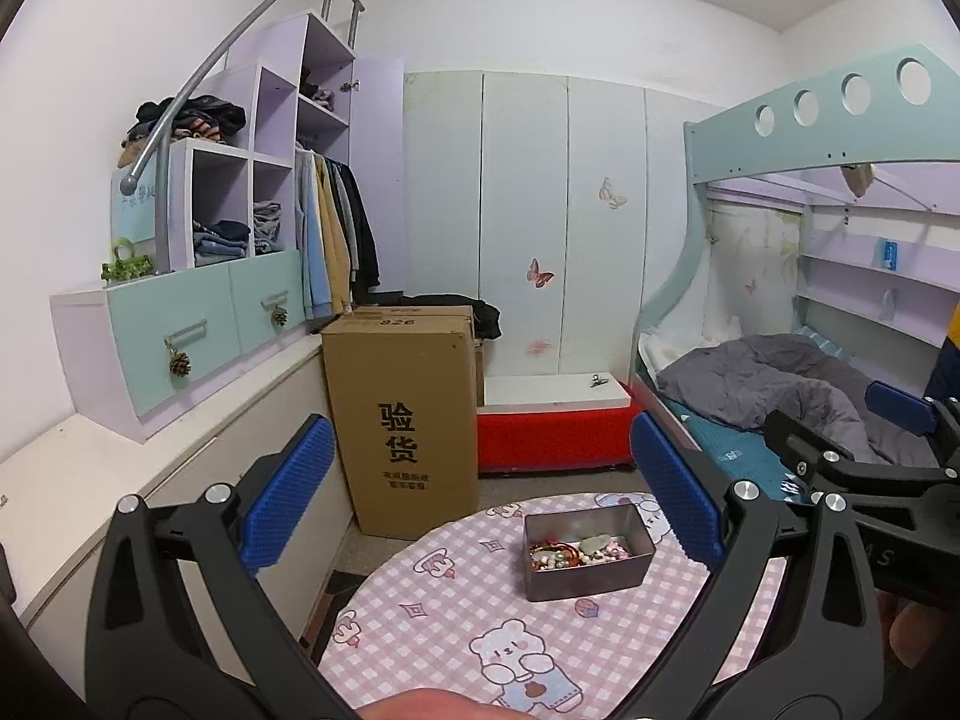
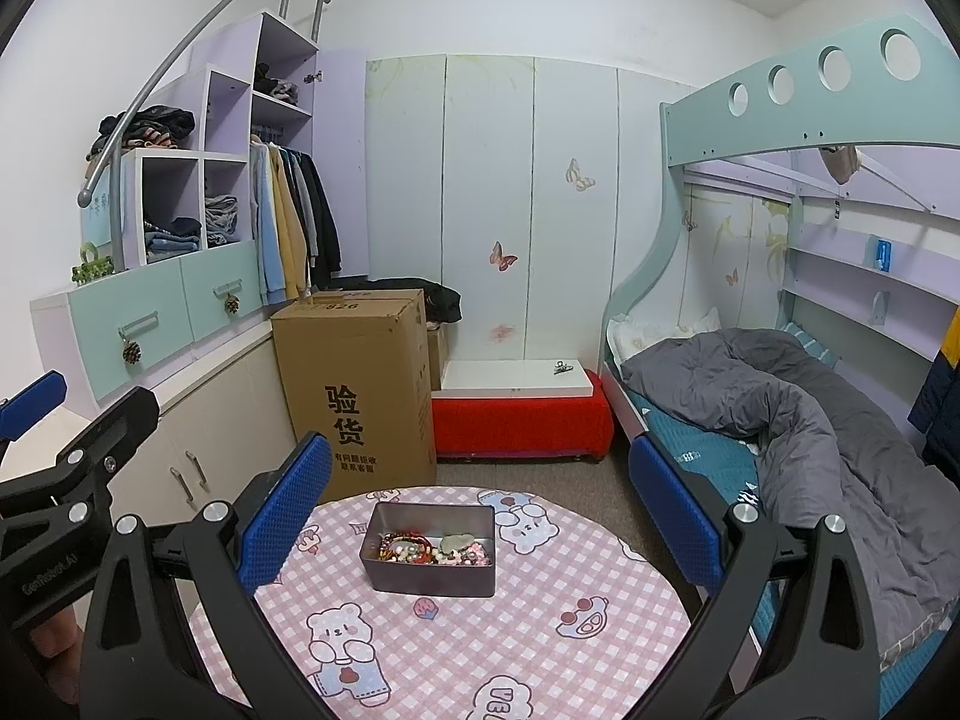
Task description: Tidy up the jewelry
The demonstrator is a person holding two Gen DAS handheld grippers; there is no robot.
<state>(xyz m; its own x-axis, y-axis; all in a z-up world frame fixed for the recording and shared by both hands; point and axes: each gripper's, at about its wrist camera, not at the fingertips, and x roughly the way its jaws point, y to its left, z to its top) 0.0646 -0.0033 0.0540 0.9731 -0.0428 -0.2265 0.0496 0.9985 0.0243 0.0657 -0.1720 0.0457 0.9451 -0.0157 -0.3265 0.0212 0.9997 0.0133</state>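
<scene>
A gray metal tin [image 2: 429, 546] sits on the round tabletop [image 2: 540, 648], which is covered with a pink checked bear-print cloth. Inside the tin, tangled jewelry [image 2: 435, 549] lies in a heap: beaded bracelets, red cord and pale stones. The left gripper [image 1: 480, 498] hovers above the tabletop with its blue pads spread wide, holding nothing. The right gripper [image 2: 480, 504] hangs likewise, wide apart and empty. A cardboard box [image 2: 360, 384] stands on the floor beyond the tabletop.

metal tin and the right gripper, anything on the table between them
Nothing: in the right wrist view only bare checked tablecloth lies between the metal tin and the open right gripper.
</scene>
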